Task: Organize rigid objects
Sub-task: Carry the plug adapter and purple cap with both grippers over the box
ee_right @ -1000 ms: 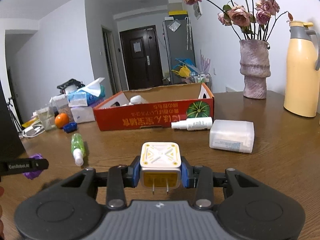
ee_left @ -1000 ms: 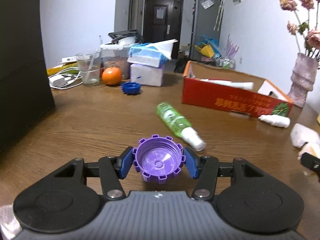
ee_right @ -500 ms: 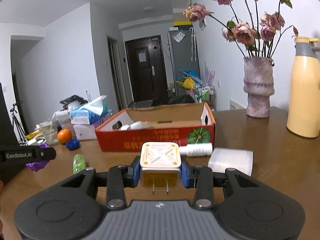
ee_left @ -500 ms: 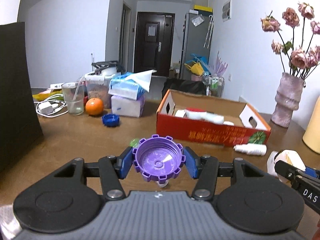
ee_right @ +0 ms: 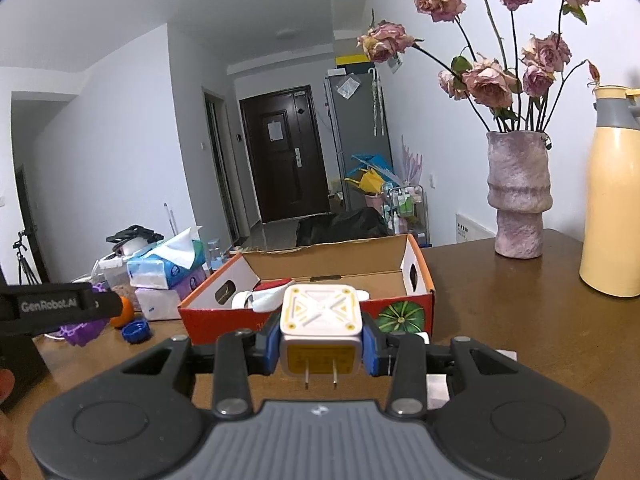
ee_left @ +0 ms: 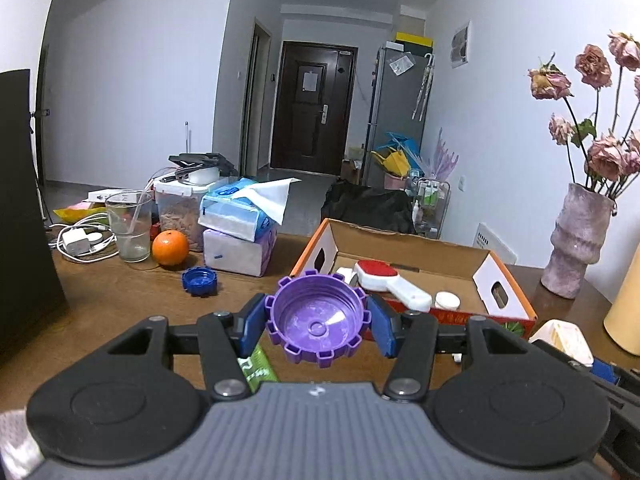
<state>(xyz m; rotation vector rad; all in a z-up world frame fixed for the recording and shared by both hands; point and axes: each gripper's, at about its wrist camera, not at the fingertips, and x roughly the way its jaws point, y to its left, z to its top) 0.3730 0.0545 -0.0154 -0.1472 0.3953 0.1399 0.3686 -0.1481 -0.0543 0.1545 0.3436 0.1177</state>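
Both grippers are loaded up and hanging over the wooden table (ee_left: 120, 300), pointed toward the red cardboard box (ee_left: 452, 314). The left gripper (ee_left: 316, 322) has its blue pads pinched on a purple ridged cap (ee_left: 316, 320), open side facing the camera, sitting just in front of the box's near left corner. The right gripper (ee_right: 319, 344) is clamped on a white and yellow plug adapter (ee_right: 320, 330), prongs pointing back at the camera, right in front of the box's long red side (ee_right: 224, 322).

Inside the box there's a red and white brush-looking thing (ee_left: 386, 280) and a small white round lid (ee_left: 447, 300). Left of the box sit a blue cap (ee_left: 199, 281), an orange (ee_left: 170, 247) and stacked tissue packs (ee_left: 240, 236). A green bottle (ee_left: 256, 366) peeks out under the left gripper. To the right of the box stands a vase of dried roses (ee_right: 518, 196).
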